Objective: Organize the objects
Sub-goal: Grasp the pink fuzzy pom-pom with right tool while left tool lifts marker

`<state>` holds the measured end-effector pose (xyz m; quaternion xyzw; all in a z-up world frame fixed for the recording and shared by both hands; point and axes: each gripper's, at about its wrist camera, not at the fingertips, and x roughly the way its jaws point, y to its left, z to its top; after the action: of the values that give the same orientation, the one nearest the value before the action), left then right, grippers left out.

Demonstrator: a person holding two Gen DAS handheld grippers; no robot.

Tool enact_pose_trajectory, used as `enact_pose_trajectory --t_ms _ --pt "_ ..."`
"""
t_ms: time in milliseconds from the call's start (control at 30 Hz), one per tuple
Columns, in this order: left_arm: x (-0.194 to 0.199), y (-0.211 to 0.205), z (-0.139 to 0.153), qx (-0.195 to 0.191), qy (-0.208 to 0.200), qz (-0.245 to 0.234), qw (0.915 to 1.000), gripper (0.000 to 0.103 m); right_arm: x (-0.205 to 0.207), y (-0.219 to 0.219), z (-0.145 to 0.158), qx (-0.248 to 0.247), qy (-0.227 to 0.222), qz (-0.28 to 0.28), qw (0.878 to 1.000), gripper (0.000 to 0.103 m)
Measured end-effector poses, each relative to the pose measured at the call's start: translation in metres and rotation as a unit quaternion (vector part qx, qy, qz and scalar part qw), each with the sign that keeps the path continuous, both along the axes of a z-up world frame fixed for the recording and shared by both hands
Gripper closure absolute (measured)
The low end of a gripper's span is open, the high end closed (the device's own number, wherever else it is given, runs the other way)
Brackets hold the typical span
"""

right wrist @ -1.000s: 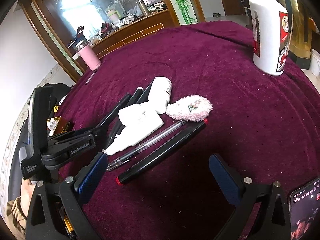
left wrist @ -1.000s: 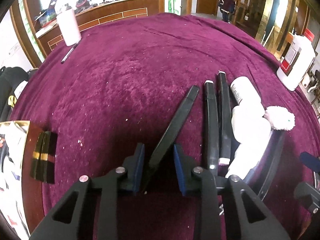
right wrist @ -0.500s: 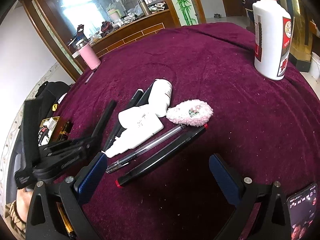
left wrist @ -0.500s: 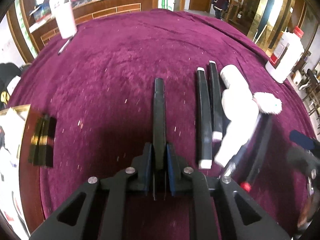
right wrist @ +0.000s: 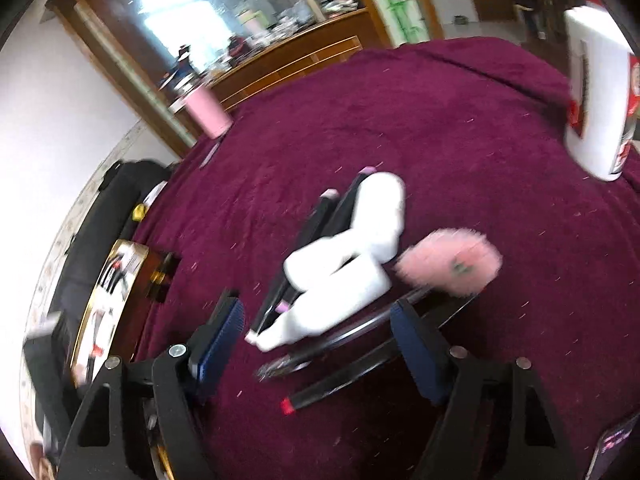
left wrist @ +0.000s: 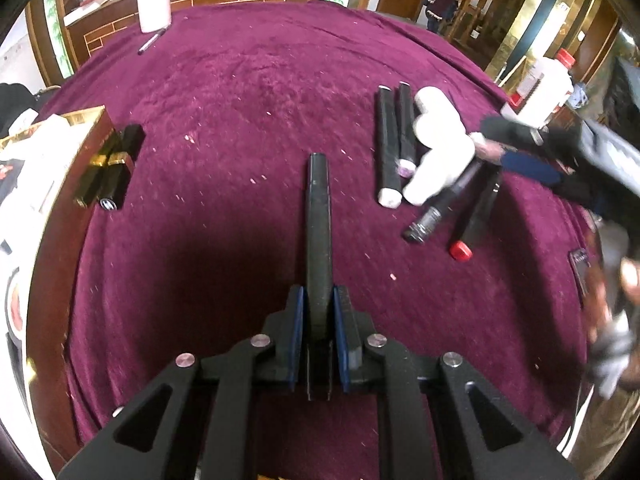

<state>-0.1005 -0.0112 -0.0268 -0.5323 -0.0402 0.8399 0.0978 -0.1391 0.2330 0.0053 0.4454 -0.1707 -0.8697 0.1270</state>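
My left gripper (left wrist: 318,304) is shut on a long black pen (left wrist: 318,208) and holds it above the purple tablecloth, pointing away from me. To its right lie two black markers (left wrist: 387,148), white bottles (left wrist: 438,148), a clear pen (left wrist: 440,208) and a red-capped black marker (left wrist: 476,216). My right gripper (right wrist: 320,332) is open over the same pile: the white bottles (right wrist: 344,280), the clear pen (right wrist: 320,352) and the red-capped marker (right wrist: 344,384) lie between its jaws. A pink fluffy item (right wrist: 452,260) lies just beyond. The right gripper also shows in the left wrist view (left wrist: 532,148).
A gold box (left wrist: 36,160) and a black-and-gold lipstick case (left wrist: 112,168) sit at the left. A white liquor bottle (right wrist: 600,92) stands at the far right. A pink cup (right wrist: 208,112) and a pen (left wrist: 150,42) are at the far edge. A phone (left wrist: 582,268) lies at the right.
My left gripper has lifted the black pen and carried it left, away from the pile. My right gripper has moved forward and down over the white bottles and pens, jaws narrowed somewhat.
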Motion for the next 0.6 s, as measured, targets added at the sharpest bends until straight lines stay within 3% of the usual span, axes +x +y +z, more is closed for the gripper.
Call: enact_pose_trajectory --t_ms 167,400,600 --pt "-0.002 0.003 0.000 0.001 -0.006 -0.002 1.0000 0.089 -0.017 0.036 -0.001 0.017 -0.025 -0.059 0.998 0.023" --pt "-0.009 0.011 0.001 0.002 -0.010 -0.002 0.9999 0.089 -0.037 0.044 -0.010 0.065 -0.042 -0.067 0.995 0.022" --pt "-0.015 0.015 0.001 0.000 -0.010 0.002 1.0000 0.089 -0.037 0.058 -0.016 0.076 -0.048 -0.077 0.993 0.022"
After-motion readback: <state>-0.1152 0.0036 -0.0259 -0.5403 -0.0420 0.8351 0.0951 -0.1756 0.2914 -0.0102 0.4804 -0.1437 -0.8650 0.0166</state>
